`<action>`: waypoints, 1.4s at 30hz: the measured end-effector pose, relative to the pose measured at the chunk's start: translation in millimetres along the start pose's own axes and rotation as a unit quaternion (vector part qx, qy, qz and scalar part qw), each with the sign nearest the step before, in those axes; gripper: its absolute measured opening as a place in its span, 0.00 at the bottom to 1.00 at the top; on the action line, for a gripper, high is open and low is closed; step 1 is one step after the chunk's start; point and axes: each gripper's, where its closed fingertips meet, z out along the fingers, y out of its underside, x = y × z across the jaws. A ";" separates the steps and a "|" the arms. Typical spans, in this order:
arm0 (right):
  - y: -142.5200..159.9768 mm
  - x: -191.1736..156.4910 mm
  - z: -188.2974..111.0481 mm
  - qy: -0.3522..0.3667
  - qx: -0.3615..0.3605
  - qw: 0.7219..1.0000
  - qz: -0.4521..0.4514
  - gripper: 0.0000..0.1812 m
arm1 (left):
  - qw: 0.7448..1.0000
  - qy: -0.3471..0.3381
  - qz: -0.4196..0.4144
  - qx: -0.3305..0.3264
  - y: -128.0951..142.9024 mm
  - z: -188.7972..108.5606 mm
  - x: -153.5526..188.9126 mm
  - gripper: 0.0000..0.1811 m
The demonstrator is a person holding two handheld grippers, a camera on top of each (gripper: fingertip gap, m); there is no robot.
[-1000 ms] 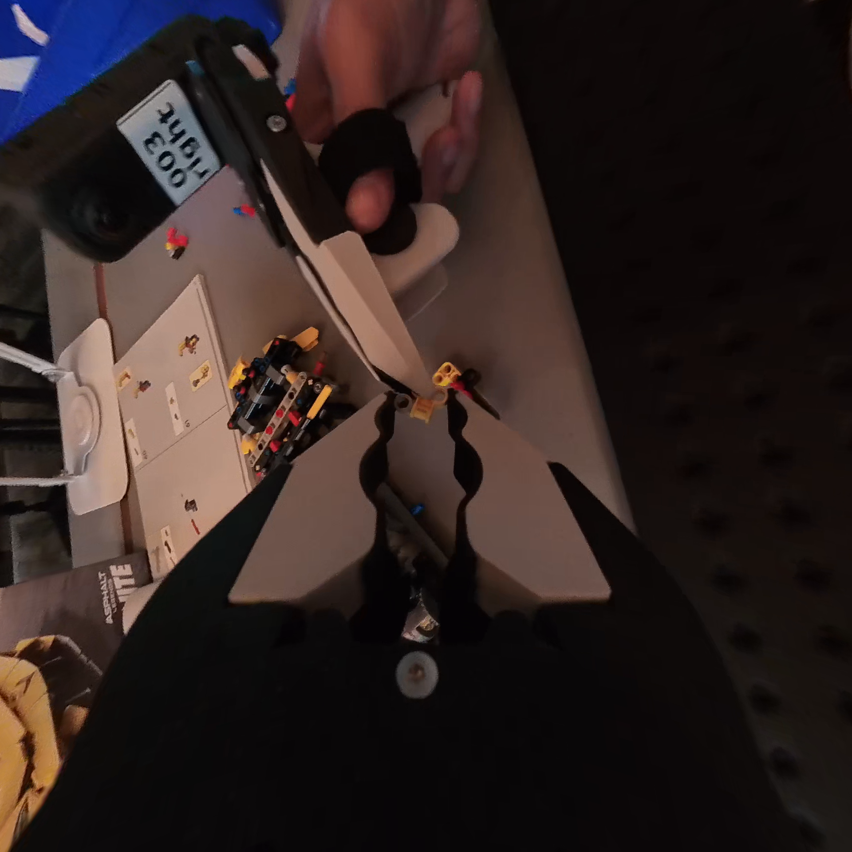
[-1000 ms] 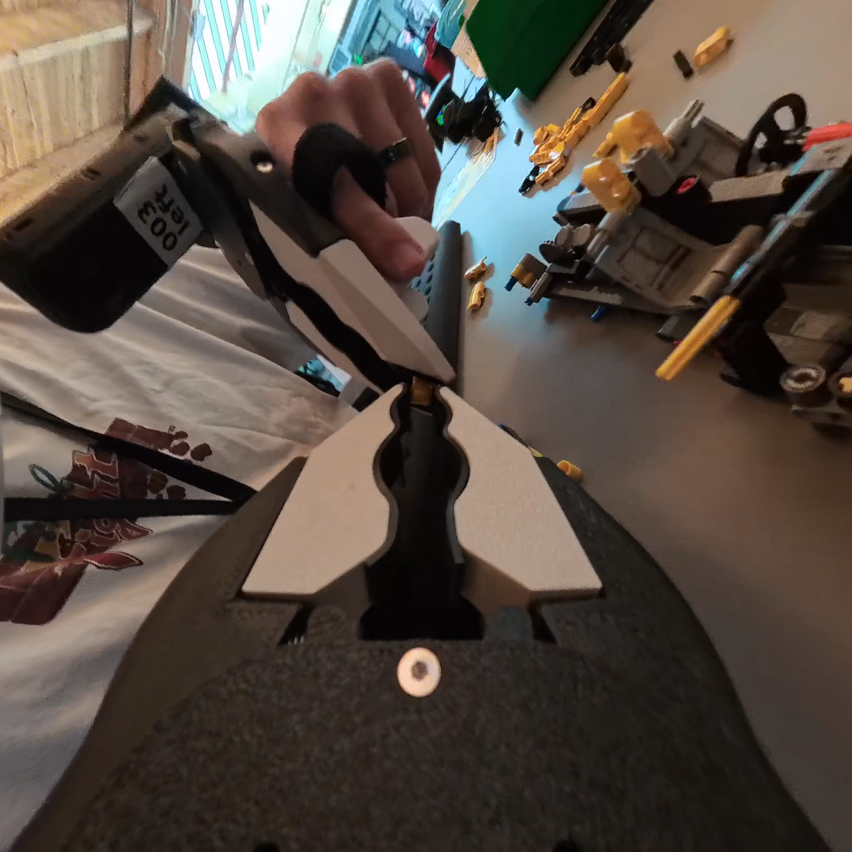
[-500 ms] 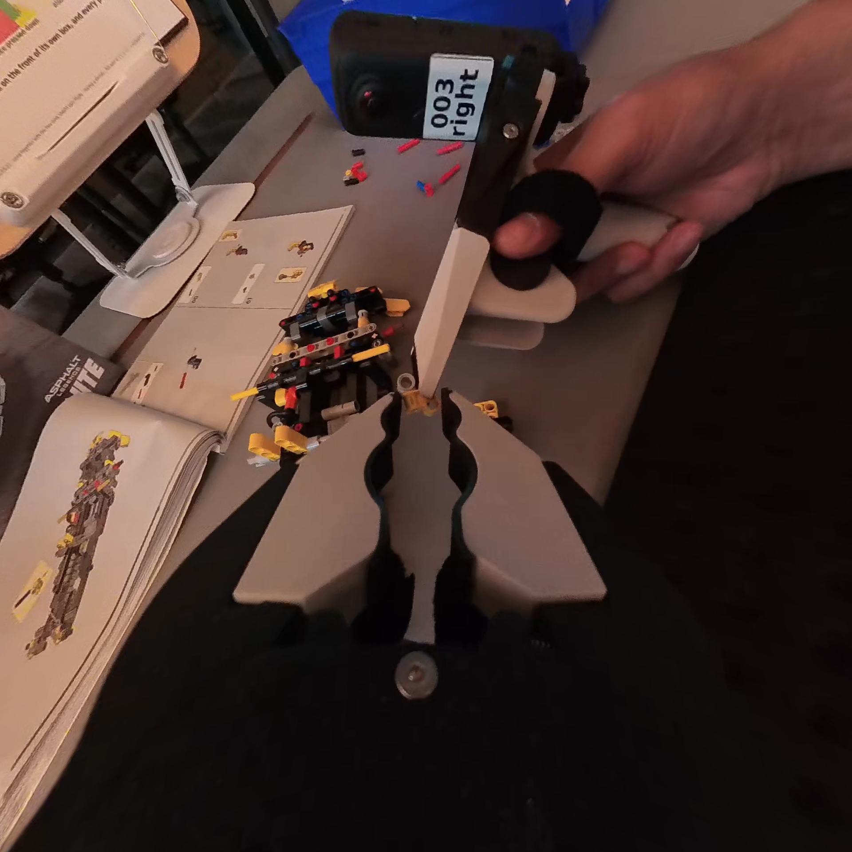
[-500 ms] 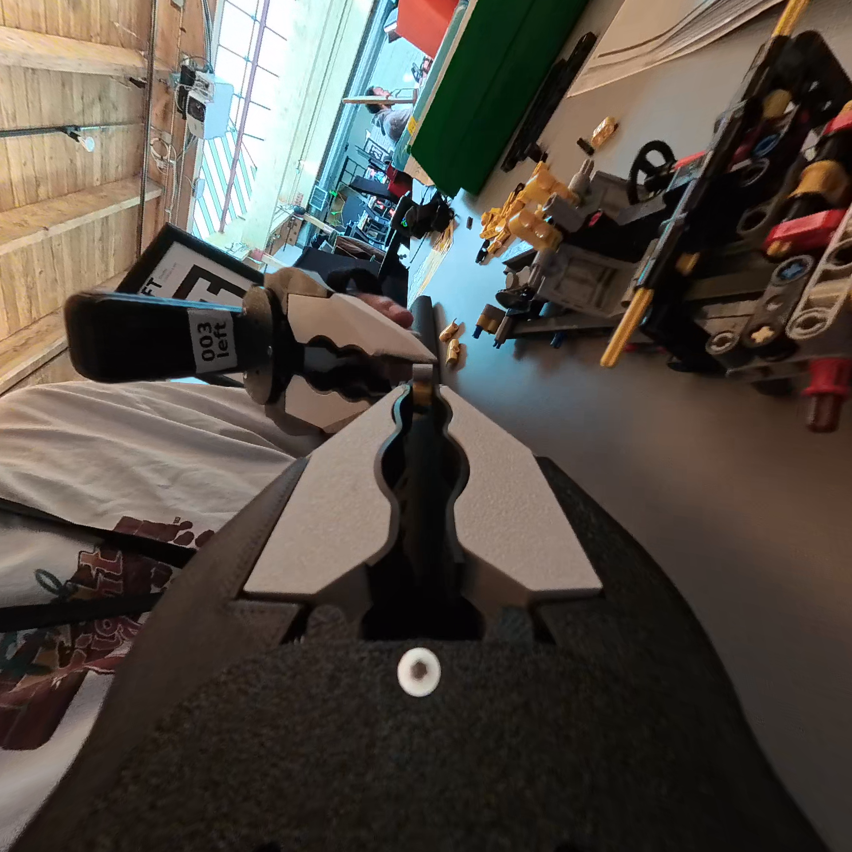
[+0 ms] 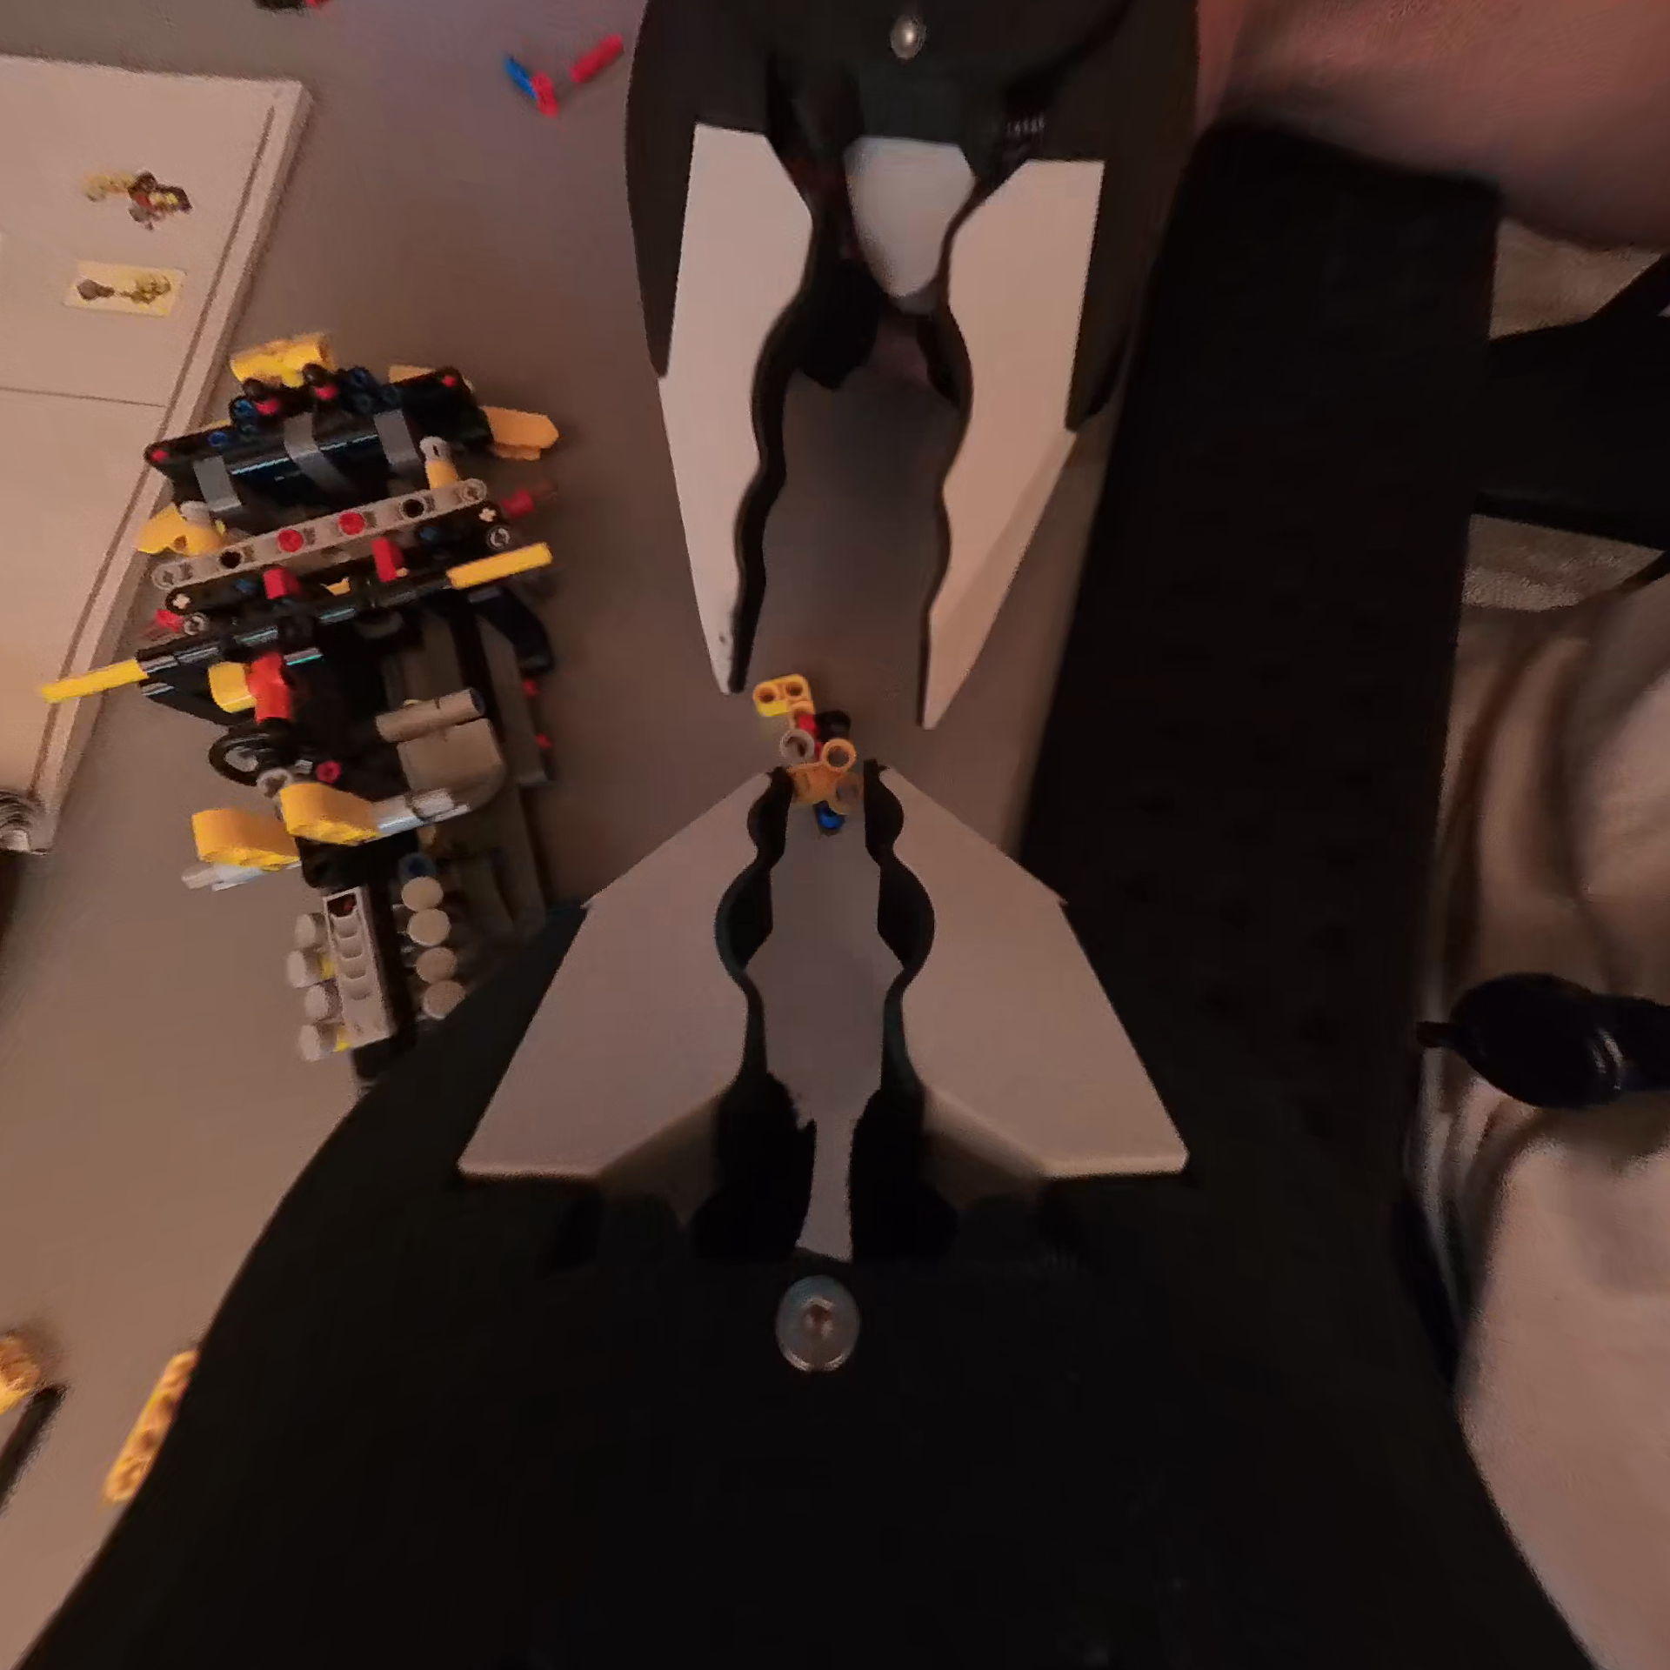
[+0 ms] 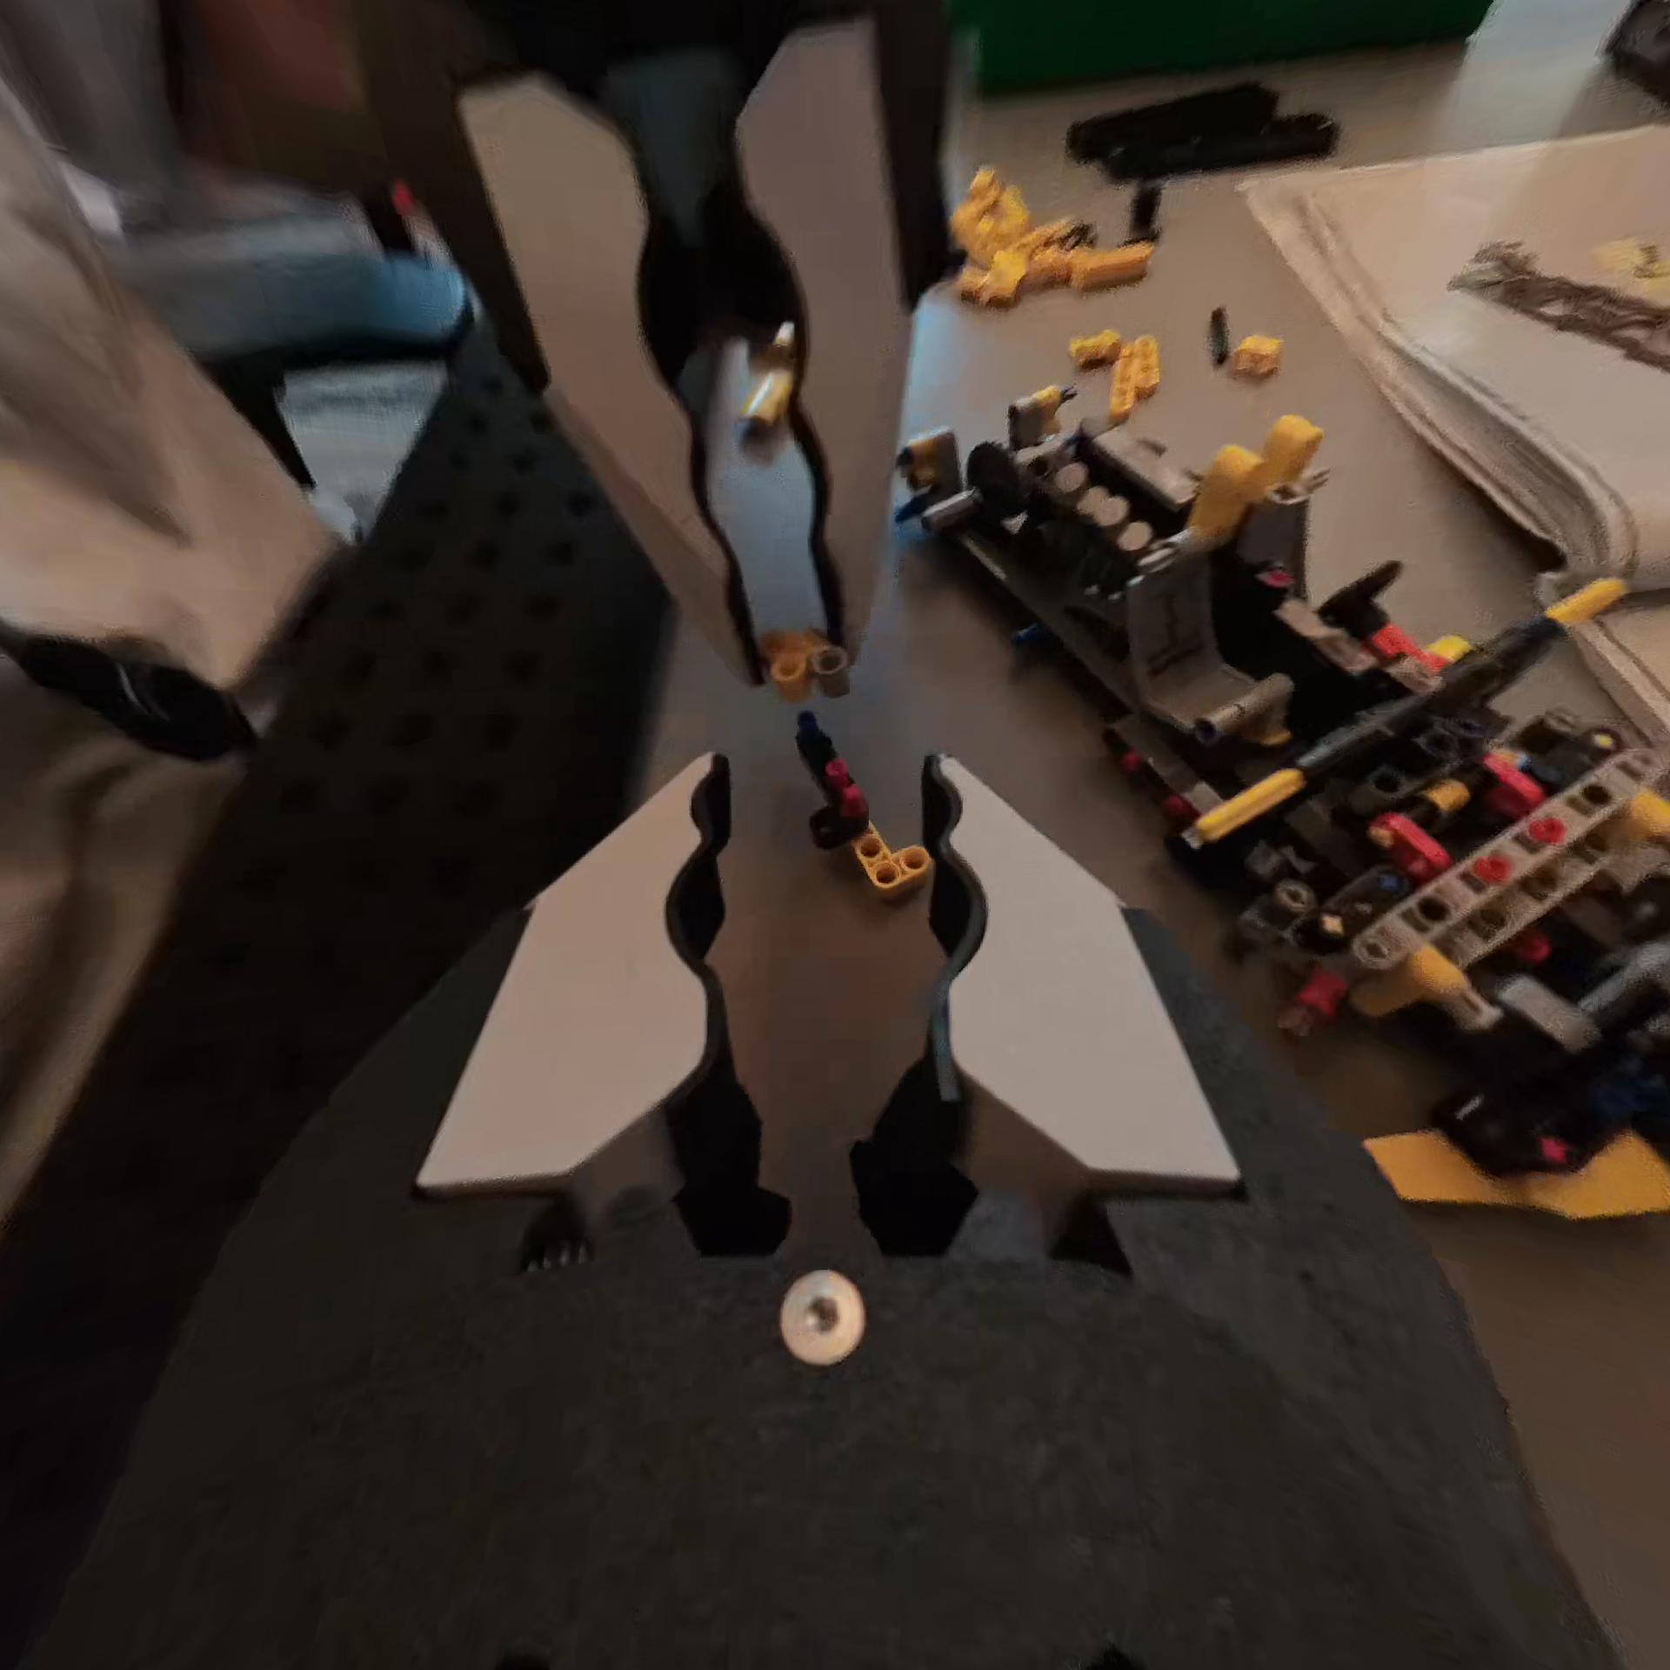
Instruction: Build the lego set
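My left gripper point(image 5: 822, 774) is shut on a small orange and grey connector point(image 5: 824, 768), low over the grey table. It also shows in the right wrist view point(image 6: 802, 661), with the connector point(image 6: 804, 670) at its tips. My right gripper point(image 6: 827, 764) is open and empty, facing the left one tip to tip point(image 5: 828, 698). A small sub-assembly with a yellow L-piece point(image 6: 890, 863) and red, black and blue pins lies on the table between the right fingers. The partly built black, grey and yellow model point(image 5: 334, 614) point(image 6: 1355, 768) lies beside both grippers.
A black perforated strip point(image 5: 1265, 633) point(image 6: 452, 678) runs along the table edge. Open instruction pages point(image 6: 1491, 361) and a printed sheet point(image 5: 136, 226) lie past the model. Loose yellow pieces point(image 6: 1039, 244), black parts point(image 6: 1202, 136) and red and blue pins point(image 5: 560, 72) lie scattered. The grippers are tip to tip, or close to it.
The right gripper has opened and let go of the connector, which stays in the left gripper. Both grippers have swung round and now face each other tip to tip.
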 end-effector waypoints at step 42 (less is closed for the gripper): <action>11.9 9.7 -5.2 0.035 -0.047 0.990 -0.129 0.08 | 0.992 0.008 0.041 -0.120 3.7 22.9 -8.1 0.09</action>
